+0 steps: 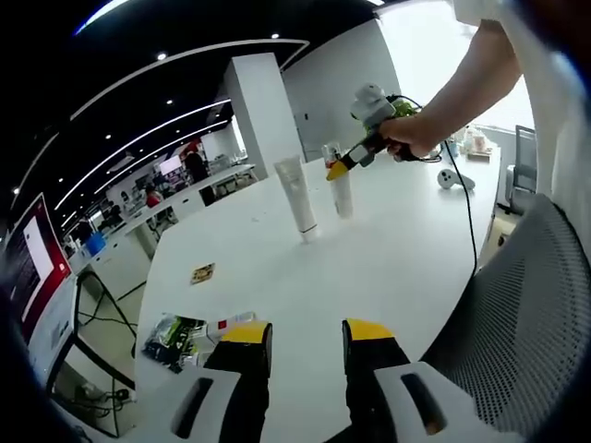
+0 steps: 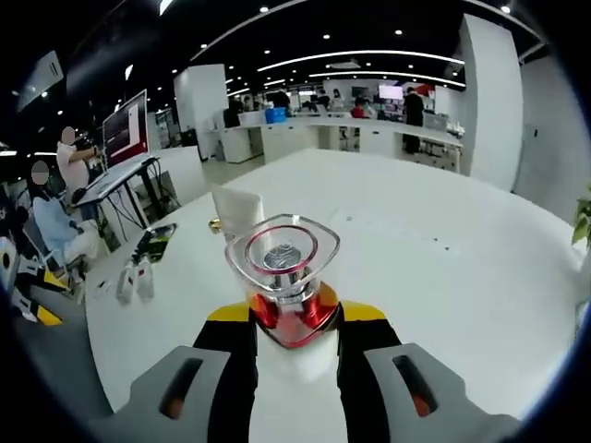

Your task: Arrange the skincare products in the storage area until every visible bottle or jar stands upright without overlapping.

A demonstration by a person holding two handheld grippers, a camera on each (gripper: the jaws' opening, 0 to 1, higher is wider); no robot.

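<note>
You hold a bottle over the white table, with a tube standing nearby.

The white table carries everything. In the left gripper view, a tall white tube stands upright on its cap, and just beside it your right gripper is closed on a bottle with its base on the table. In the right gripper view, the right gripper grips this bottle by its red neck, under the clear cap. Your left gripper is open halfway and holds nothing. A green packet lies near the table edge.
</note>
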